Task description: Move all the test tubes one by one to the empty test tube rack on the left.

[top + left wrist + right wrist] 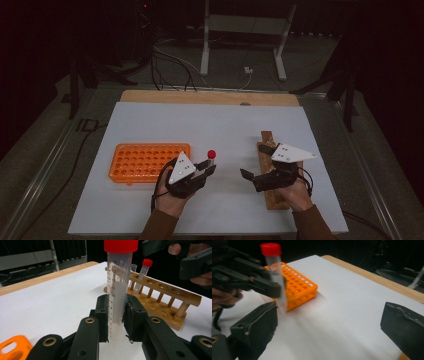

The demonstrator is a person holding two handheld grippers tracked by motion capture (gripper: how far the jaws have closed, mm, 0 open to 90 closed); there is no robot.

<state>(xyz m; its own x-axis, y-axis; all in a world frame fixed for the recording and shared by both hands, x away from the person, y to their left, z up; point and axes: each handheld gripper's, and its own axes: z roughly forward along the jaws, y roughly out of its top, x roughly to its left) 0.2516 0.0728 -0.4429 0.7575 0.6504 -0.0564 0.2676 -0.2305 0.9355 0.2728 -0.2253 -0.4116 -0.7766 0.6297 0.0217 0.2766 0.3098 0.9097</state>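
Gripping a red-capped tube (117, 297), left tongs (117, 315) sit between orange rack (142, 162) and wooden rack (267, 172); right tongs (332, 330) gape.

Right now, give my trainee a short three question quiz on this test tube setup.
1. True or false: the left tool is shut on the red-capped tube.
2. Which rack lies nearest the left tool? A) orange rack B) wooden rack
3. Fill in: the right tool has its jaws ____, with nothing between them.

Key: 1 true; 2 A; 3 open.
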